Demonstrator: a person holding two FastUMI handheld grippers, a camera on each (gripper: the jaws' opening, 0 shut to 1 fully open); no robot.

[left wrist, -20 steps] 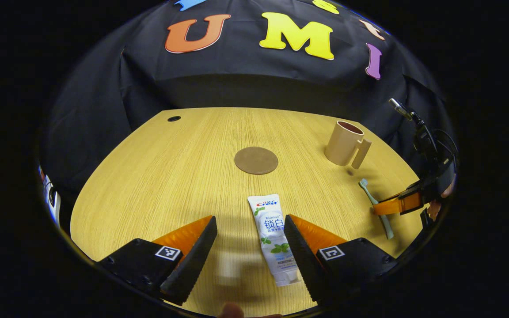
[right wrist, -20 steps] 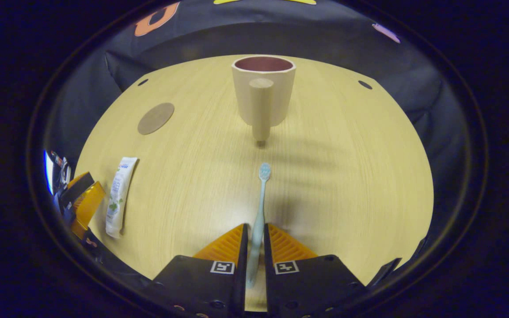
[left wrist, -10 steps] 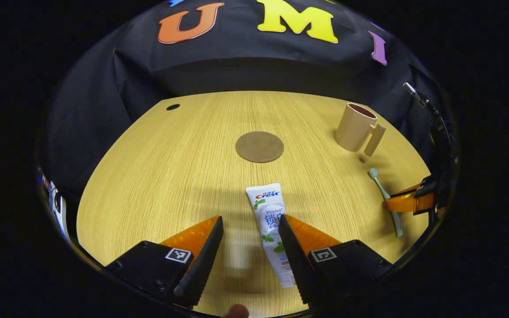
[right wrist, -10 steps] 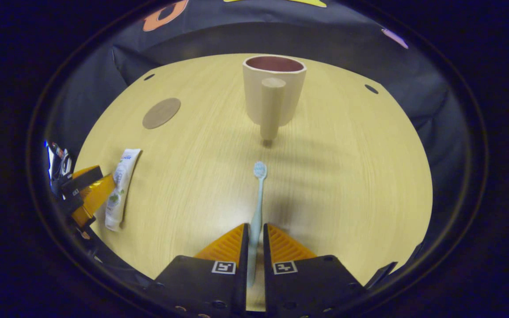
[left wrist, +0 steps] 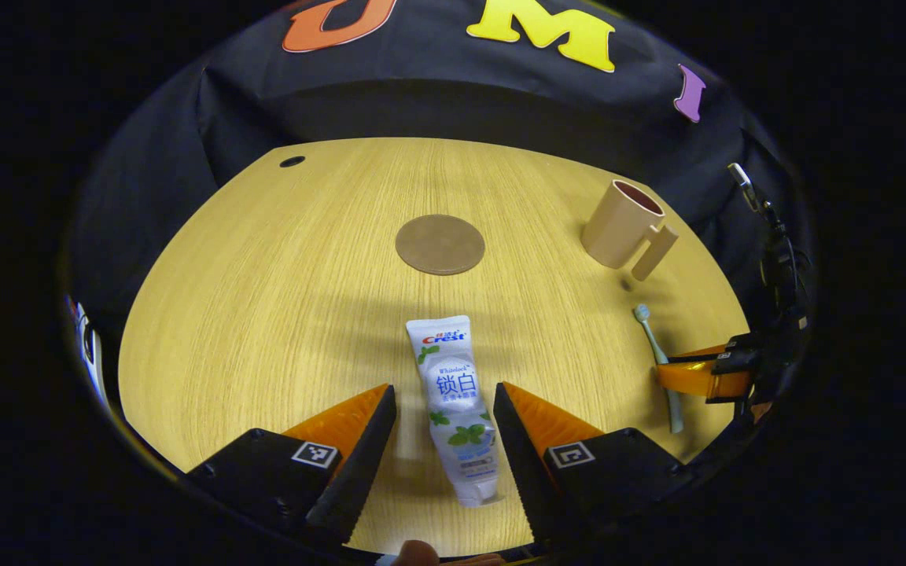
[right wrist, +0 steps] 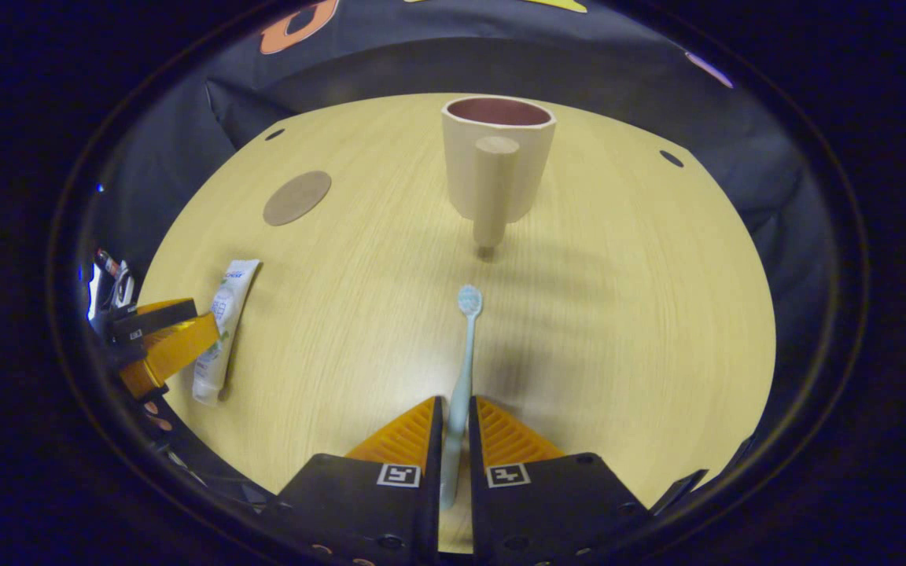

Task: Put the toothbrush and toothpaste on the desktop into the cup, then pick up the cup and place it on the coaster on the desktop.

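In the left gripper view, the left gripper (left wrist: pixel 441 440) is straddling the toothpaste (left wrist: pixel 453 409) near the tabletop's (left wrist: pixel 264 299) front edge, fingers apart, not pressing it. The round flat coaster (left wrist: pixel 440 244) is lying mid-table, the cup (left wrist: pixel 622 224) toward the right edge.

In the right gripper view, the right gripper (right wrist: pixel 454 440) is pinching the slim toothbrush (right wrist: pixel 462 354), bristles pointing at the cup's peg-like handle (right wrist: pixel 494 189).

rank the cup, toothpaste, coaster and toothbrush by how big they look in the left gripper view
1. toothpaste, nearest the camera, which inflates it
2. cup and coaster, too alike to rank
3. toothbrush, long but thin, partly covered by the right claw
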